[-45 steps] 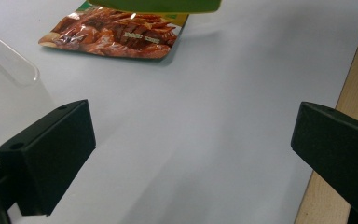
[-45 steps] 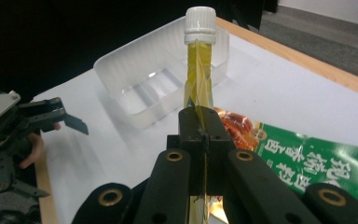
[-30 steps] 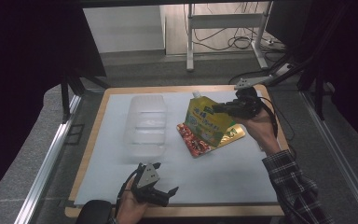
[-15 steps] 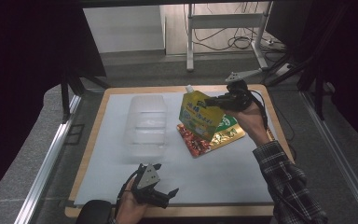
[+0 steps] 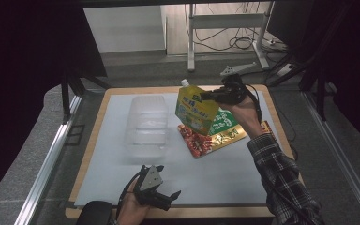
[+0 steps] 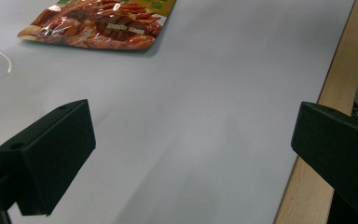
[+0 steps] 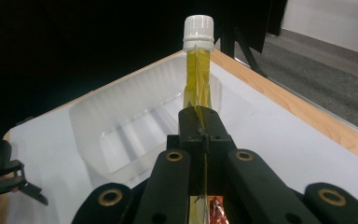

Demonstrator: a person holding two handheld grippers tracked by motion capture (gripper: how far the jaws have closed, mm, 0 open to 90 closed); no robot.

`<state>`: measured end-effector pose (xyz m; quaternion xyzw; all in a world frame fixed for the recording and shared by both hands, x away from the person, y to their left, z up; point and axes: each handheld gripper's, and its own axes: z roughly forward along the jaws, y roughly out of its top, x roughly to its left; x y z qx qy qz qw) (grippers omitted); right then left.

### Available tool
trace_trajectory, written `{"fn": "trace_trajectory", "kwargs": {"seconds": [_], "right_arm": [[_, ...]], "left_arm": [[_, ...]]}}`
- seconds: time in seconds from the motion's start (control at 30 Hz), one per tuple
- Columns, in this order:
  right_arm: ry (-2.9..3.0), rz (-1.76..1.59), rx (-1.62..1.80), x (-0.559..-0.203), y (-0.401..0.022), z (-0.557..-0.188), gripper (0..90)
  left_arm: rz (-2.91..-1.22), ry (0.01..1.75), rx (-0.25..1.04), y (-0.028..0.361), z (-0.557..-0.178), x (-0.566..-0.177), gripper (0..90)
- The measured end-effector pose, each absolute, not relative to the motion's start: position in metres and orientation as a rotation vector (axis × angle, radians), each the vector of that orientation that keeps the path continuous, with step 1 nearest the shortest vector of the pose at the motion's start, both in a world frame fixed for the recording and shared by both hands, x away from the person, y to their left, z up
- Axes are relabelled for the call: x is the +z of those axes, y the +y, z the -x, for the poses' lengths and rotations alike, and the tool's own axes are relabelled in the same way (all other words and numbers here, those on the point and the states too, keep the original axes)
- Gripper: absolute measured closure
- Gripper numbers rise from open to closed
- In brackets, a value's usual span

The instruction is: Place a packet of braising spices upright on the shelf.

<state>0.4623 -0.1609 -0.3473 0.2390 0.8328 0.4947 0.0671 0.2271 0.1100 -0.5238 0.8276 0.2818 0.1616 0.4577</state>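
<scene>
The right tool (image 5: 205,96) is clamped on the top edge of the yellow pouch (image 5: 197,110), which hangs above the desk (image 5: 243,173), just right of the clear tray (image 5: 146,124) and over the red packet (image 5: 201,140). The left tool (image 5: 166,199) stands wide open and empty, well below the tray.
</scene>
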Motion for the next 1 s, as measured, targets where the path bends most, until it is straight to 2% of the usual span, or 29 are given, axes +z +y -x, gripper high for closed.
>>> {"fn": "trace_trajectory", "kwargs": {"seconds": [1.0], "right_arm": [[2.501, -0.678, 1.534, -0.339, -0.117, -0.502, 89.0]], "left_arm": [[-2.057, 0.686, 0.385, 0.109, -0.227, -0.524, 0.0]]}}
